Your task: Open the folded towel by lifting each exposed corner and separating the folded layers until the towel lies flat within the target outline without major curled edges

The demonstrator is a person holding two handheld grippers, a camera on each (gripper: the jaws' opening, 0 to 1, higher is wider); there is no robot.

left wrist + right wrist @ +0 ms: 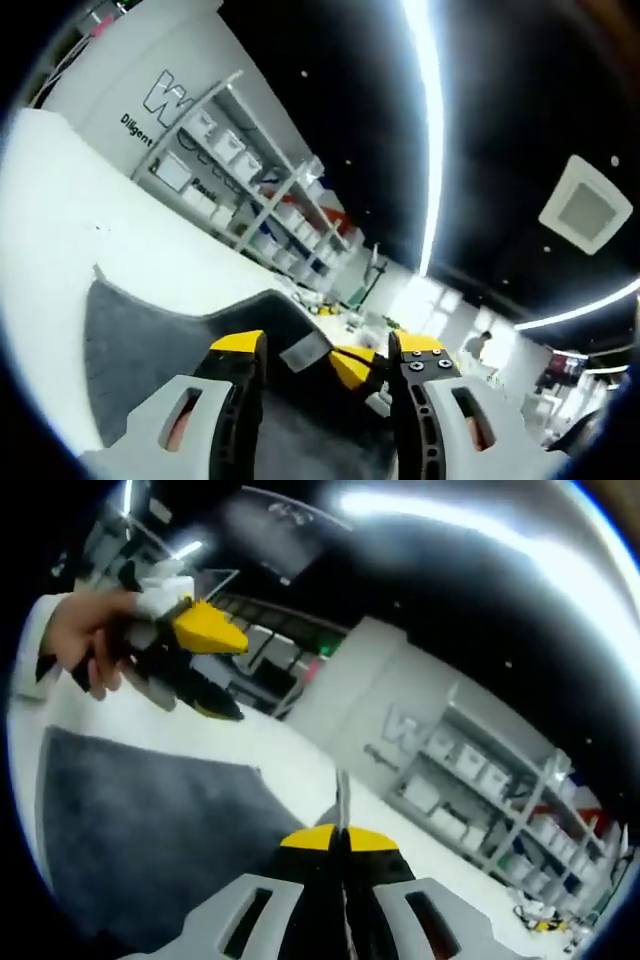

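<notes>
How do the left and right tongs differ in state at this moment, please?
The left tongs stand open, jaws apart over the grey towel; the right tongs are shut on a thin edge of the towel. The left tongs hold nothing; the right tongs grip cloth. Both have yellow tips on grey jaws.

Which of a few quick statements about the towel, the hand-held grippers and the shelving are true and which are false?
1. The towel is grey. True.
2. The right hand-held gripper stands wide open. False: its jaws are shut on a thin edge of the towel.
3. The left hand-held gripper is open. True.
4. The shelves hold folded towels. False: they hold pale bins.
5. A hand holds the left hand-held gripper. True.
</notes>
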